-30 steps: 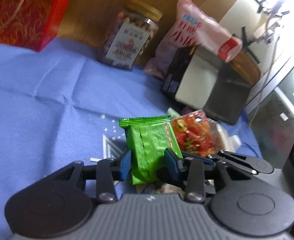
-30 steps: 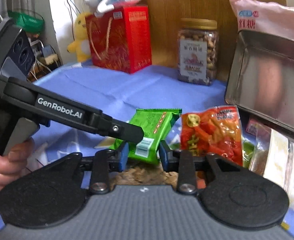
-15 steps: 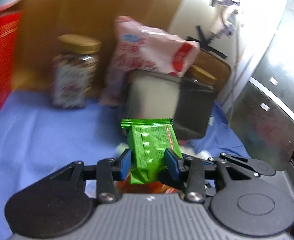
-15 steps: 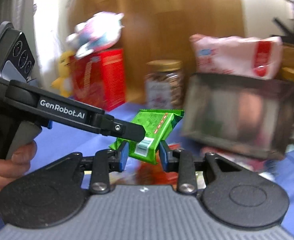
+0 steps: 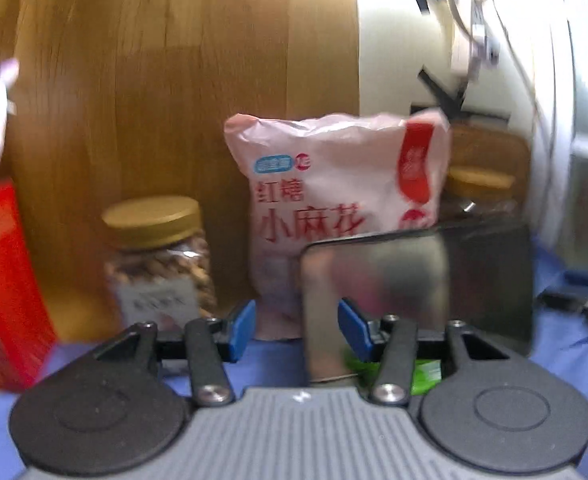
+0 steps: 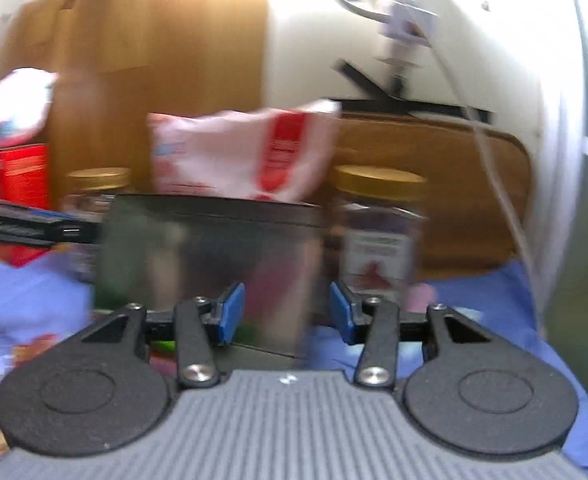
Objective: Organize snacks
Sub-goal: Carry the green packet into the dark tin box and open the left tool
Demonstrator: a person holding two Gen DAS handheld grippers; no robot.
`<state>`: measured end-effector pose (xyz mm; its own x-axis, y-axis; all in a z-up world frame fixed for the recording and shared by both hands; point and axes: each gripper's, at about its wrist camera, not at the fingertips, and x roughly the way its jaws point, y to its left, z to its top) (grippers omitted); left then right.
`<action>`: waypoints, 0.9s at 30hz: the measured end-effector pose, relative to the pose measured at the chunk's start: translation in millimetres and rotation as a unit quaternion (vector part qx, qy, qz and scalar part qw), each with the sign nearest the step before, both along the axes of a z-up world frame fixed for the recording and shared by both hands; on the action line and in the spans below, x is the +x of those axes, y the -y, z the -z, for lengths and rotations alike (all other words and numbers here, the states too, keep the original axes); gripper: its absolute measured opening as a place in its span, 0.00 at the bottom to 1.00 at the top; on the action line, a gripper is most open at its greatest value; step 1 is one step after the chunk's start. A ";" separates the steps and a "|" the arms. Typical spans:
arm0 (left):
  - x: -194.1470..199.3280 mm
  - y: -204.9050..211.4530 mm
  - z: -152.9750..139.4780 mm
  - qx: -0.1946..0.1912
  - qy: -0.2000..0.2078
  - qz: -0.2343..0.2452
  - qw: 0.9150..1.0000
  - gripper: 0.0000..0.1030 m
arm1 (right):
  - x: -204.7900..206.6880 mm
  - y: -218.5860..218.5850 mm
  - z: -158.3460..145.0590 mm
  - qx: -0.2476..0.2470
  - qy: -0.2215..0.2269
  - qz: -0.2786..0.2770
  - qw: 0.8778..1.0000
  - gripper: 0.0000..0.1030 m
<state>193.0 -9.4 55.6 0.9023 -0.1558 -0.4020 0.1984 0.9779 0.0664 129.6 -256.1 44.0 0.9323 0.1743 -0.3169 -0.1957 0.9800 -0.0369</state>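
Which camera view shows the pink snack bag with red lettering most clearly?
The left wrist view: the pink snack bag faces the camera, its red lettering legible above the metal tin. In the right wrist view only the bag's blurred top shows behind the tin's rim.

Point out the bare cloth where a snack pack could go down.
Bare blue cloth lies right of the right-hand jar, before the brown board. A smaller patch sits ahead of the left gripper. The back is crowded: nut jar, pink bag, metal tin.
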 end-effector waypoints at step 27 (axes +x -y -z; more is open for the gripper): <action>45.7 -50.4 -17.3 -0.075 -0.233 -0.028 0.969 0.40 | 58.6 -44.0 -11.0 0.025 -0.144 -0.078 0.986 0.20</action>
<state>238.7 41.0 72.9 0.6373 -0.1988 -0.7445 0.1183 0.9799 -0.1605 188.2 -212.1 55.0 0.7656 0.3315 -0.5513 -0.3402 0.9360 0.0903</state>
